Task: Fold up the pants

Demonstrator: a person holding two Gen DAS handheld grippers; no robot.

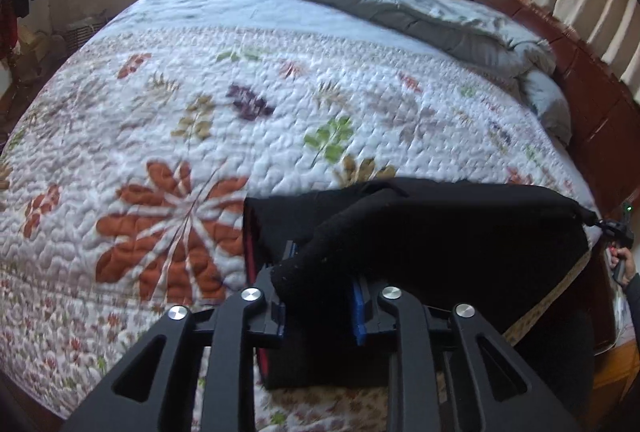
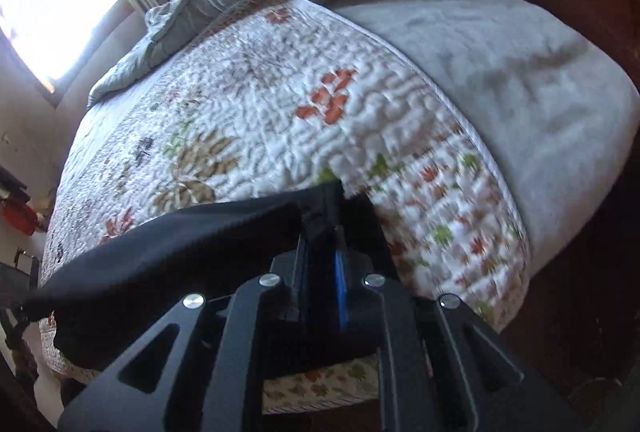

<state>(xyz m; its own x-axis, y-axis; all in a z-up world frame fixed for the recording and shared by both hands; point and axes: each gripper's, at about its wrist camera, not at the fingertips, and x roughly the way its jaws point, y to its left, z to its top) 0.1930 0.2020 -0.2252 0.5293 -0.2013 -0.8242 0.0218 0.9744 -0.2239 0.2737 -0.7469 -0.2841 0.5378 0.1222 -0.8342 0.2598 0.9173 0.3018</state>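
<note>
Both-handed: black pants (image 1: 440,232) (bunched)

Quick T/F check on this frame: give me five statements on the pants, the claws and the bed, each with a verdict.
1. The pants are black. True.
2. The pants lie on a bare wooden floor. False: they lie on a floral quilt on a bed.
3. The left claw has pants fabric between its blue pads. True.
4. The right claw stands wide open over the quilt, nothing in it. False: it is pinched on a fold of the pants.
5. A grey duvet is bunched at the far end of the bed. True.
</note>
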